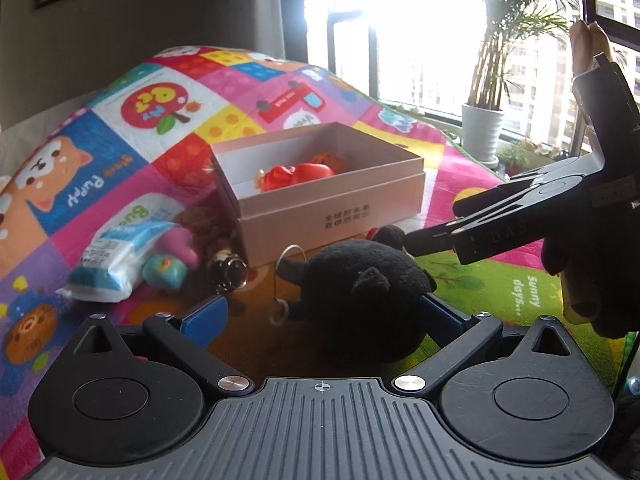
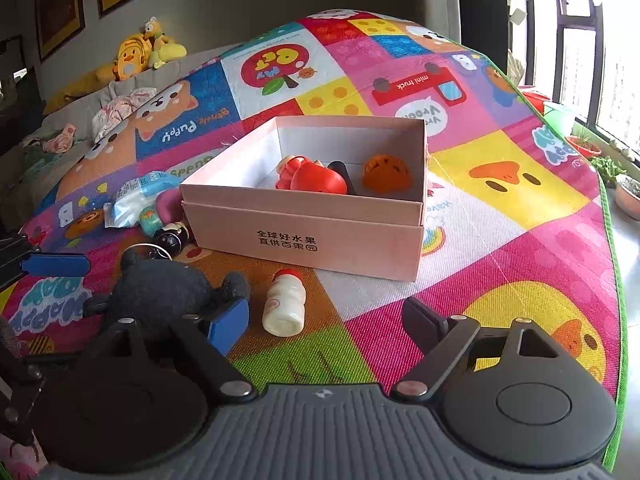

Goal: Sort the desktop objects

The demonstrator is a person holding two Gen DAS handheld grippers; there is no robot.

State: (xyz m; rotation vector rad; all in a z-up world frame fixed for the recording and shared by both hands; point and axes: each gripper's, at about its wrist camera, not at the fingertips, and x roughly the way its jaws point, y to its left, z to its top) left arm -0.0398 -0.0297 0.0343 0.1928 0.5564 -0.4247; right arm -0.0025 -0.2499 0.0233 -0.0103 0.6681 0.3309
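Left wrist view gives me the black plush toy (image 1: 360,280) lying on the play mat (image 1: 500,280) between the blue pads of my left gripper (image 1: 320,316). The jaws stand wide and, as far as I can tell, neither pad presses the plush. A wire ring (image 1: 280,308) hangs off its near side. Just beyond it sits the pink box (image 1: 332,216), holding a red toy (image 1: 296,174) and an orange ball (image 2: 386,172) (the right wrist view shows the ball better). Left of the box lie a tissue pack (image 1: 120,248), a teal toy (image 1: 164,272) and a keyring (image 1: 228,272), all close together. My right gripper (image 2: 326,320) hovers wide open and empty, with a small white bottle (image 2: 285,304) on its side between its fingers and the box.
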